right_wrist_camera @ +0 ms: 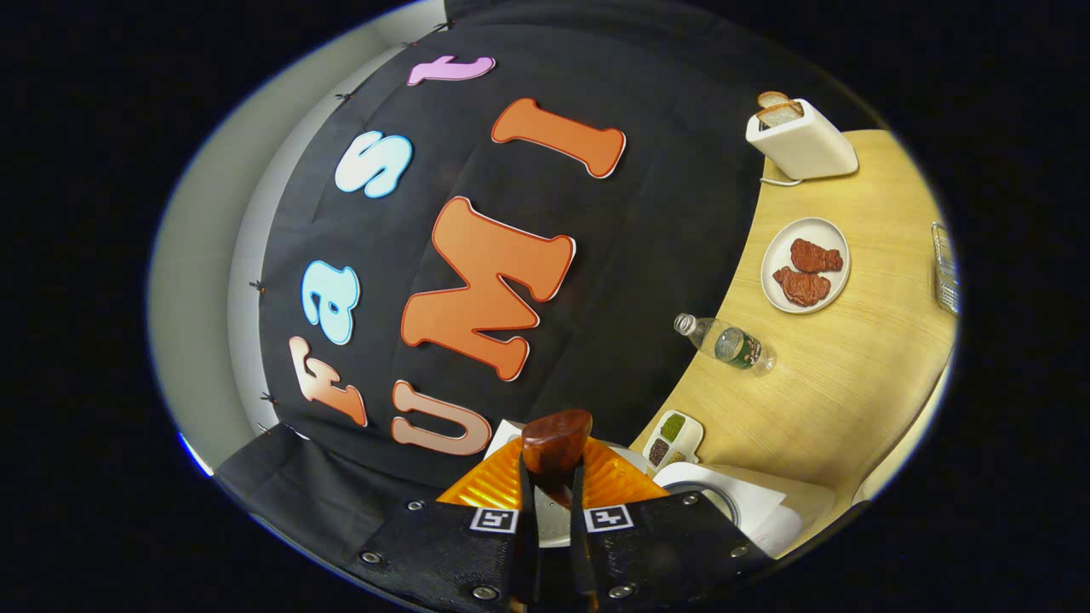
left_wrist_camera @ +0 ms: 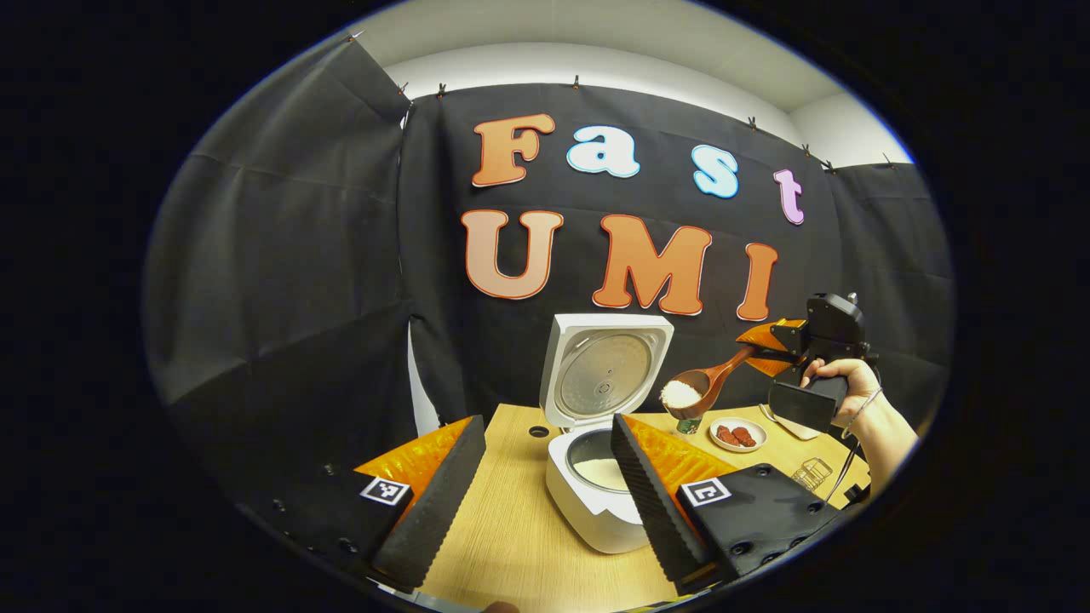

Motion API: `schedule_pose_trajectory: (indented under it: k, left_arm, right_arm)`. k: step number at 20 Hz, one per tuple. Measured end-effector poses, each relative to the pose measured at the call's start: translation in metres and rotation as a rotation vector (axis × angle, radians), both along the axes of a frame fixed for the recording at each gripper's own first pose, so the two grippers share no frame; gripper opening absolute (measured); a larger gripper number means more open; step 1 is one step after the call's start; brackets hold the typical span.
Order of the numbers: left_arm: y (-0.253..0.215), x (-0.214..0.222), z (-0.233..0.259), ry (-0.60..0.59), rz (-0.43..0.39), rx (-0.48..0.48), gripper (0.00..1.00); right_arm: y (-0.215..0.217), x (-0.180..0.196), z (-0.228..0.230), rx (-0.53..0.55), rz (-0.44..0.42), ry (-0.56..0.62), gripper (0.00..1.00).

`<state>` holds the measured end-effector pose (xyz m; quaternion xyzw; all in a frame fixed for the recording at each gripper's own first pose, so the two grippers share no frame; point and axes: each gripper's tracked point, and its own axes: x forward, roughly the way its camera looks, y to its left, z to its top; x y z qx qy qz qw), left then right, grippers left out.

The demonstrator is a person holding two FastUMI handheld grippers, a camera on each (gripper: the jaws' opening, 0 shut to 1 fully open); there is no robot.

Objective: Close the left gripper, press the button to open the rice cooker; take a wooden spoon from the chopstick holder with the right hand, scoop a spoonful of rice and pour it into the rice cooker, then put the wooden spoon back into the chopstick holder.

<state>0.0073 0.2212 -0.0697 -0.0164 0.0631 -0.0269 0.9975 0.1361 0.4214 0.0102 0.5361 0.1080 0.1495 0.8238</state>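
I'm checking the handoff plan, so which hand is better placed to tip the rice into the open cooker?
Right. The right tool holds the wooden spoon, loaded with rice, up beside the rice cooker's raised lid. The left tool is open and empty, low in front of the cooker.

In the left gripper view, the left gripper (left_wrist_camera: 545, 477) sits low with its 2 fingers spread wide apart, nothing between them. Farther off to the right, a bare hand (left_wrist_camera: 839, 379) grips the handle of the right gripper (left_wrist_camera: 764, 350), held raised, forearm angling down to the lower right. In the right gripper view, the right gripper's (right_wrist_camera: 552, 498) fingers are drawn close together, both pressing the end of the brown wooden spoon (right_wrist_camera: 555, 443).
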Motion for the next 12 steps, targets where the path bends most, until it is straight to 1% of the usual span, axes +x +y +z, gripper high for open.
schedule_pose_trajectory:
  k: [3, 5, 9, 12]
  left_arm:
    - [0.004, 0.002, 0.000, 0.003, 0.004, 0.007, 1.00]
    - [0.005, 0.004, -0.003, 0.007, 0.004, 0.008, 1.00]
    - [0.006, 0.008, -0.003, 0.009, 0.005, 0.015, 1.00]
    - [0.006, 0.009, -0.005, 0.016, 0.002, 0.023, 1.00]
  right_arm:
    - [0.000, 0.003, -0.005, -0.122, -0.016, -0.034, 0.14]
    - [0.002, 0.004, -0.006, -0.180, -0.022, -0.056, 0.14]
    - [0.009, 0.007, -0.005, -0.197, -0.006, -0.076, 0.14]
    - [0.014, 0.007, -0.005, -0.230, -0.004, -0.094, 0.14]
